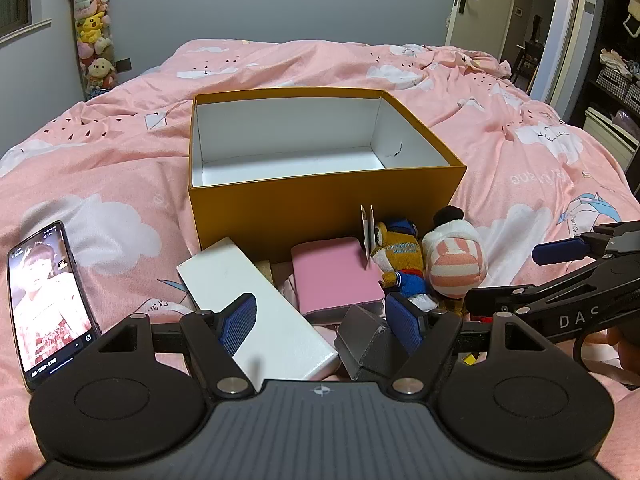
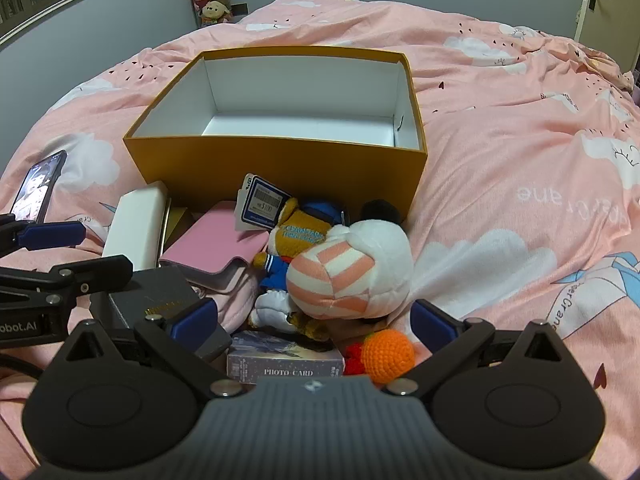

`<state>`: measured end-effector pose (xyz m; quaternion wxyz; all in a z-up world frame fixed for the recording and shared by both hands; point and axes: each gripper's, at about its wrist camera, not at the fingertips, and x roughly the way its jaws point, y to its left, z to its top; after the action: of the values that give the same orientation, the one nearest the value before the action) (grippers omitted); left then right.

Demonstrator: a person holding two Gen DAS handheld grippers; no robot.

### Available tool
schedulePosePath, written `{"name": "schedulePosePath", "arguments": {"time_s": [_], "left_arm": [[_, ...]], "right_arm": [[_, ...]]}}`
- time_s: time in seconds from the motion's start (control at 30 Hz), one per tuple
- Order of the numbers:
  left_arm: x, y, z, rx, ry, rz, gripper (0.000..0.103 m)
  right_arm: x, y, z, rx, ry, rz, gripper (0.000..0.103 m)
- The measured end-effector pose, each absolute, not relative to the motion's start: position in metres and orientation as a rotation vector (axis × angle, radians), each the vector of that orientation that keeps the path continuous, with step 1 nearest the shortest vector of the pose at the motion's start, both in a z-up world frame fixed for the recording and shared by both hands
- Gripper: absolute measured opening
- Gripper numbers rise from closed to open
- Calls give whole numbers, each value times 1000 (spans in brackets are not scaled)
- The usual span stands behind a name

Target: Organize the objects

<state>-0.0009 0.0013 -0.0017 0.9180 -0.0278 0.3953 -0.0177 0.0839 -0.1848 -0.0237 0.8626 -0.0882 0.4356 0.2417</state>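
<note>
Box: the yellow box sits empty on the bed at 12 o'clock, just behind the clutter.
Left gripper: spread wide, holding nothing, over the white case.
Right gripper: spread wide, empty, over the striped plush.
Tip: I'd close squarely on the plush's body, then lift clear of its neighbours.

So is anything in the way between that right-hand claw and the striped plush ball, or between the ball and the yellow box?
Nothing visible blocks either. The right gripper is open with the striped plush ball just ahead of its fingertips. The yellow box behind it stands open and looks empty; only its front wall must be cleared by lifting.
</note>
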Motion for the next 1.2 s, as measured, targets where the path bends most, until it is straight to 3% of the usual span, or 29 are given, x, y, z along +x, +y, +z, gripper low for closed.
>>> {"name": "schedulePosePath", "arguments": {"time_s": [0.57, 0.63, 0.7, 0.8, 1.0, 1.2], "left_arm": [[2, 17, 3, -110, 816, -3, 85], [5, 26, 4, -145, 829, 16, 84], [12, 39, 5, -197, 858, 44, 84], [25, 55, 2, -266, 932, 93, 83], [54, 70, -16, -358, 1065, 173, 83], [75, 64, -36, -367, 1143, 250, 83]], "right_arm": [[88, -183, -23, -180, 925, 529, 102], [91, -181, -22, -174, 926, 550, 98], [95, -178, -20, -171, 931, 580, 85], [101, -171, -18, -178, 938, 624, 77], [114, -147, -20, -221, 944, 719, 70], [126, -130, -24, -264, 944, 783, 70]]}}
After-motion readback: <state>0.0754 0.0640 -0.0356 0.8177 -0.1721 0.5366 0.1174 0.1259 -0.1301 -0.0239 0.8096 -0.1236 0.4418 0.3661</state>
